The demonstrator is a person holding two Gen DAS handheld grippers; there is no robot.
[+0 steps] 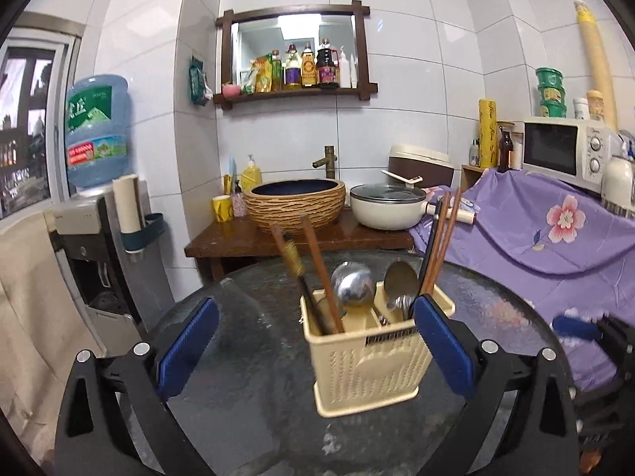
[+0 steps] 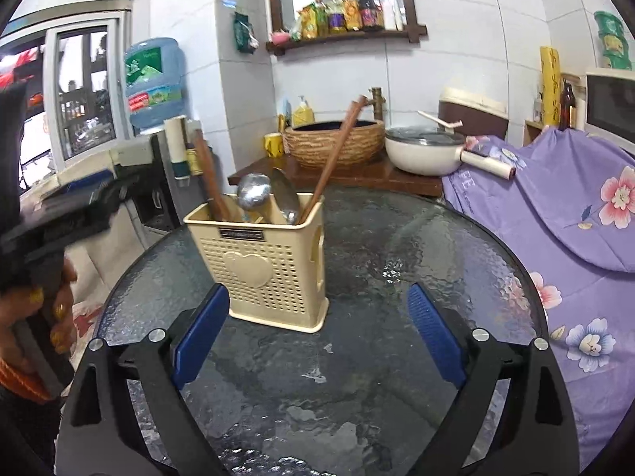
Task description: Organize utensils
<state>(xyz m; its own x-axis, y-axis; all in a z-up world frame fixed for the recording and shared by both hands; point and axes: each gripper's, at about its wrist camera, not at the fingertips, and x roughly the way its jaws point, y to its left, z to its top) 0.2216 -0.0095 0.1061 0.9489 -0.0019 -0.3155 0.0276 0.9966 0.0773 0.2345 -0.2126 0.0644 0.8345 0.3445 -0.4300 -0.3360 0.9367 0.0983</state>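
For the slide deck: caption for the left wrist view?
Open left tool faces a cream utensil caddy holding chopsticks and spoons on a glass table.

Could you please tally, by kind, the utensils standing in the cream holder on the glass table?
In the cream holder:
Wooden chopsticks: 4, two on each side
Metal spoons: 2, a round ladle-type and a flatter one
Gold-banded dark utensil: 1
Total: 7; smaller pieces deeper inside cannot be counted.
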